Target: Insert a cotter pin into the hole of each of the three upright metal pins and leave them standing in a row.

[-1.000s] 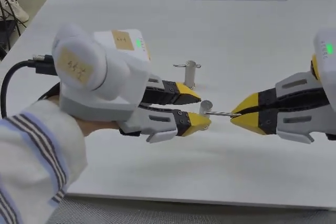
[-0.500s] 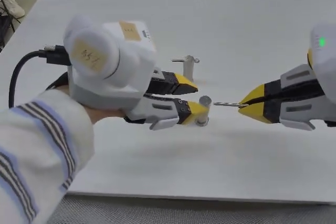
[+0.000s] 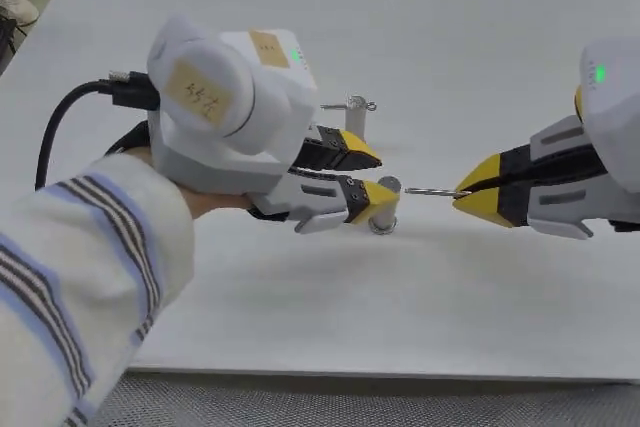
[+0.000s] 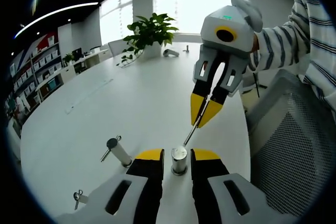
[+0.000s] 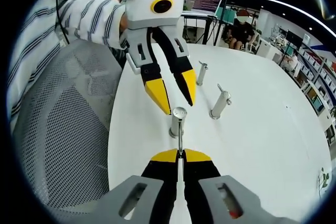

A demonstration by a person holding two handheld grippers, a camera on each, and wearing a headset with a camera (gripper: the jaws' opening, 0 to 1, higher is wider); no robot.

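Two fitted pins (image 5: 220,102) stand on the far side of the table (image 3: 300,327), each already carrying its cotter pin. The step in hand is therefore judged to be the last insertion.

The third metal pin (image 4: 179,160) stands upright between the two grippers. The left gripper (image 3: 382,177) comes in level from the left, held from below by a hand (image 3: 200,209) in a striped sleeve (image 3: 80,277). Its jaws are spread and bracket the third metal pin, with slivers of table showing on either side.

The right gripper (image 5: 180,155) points left, also level, and is clenched on the loose cotter pin (image 3: 430,190), which lies horizontal. The tip is just beside the top of the third metal pin. Whether it has entered the hole cannot be told.

The next move calls for a straight push leftward along the hole's axis, with the left jaws steadying the pin against tipping.
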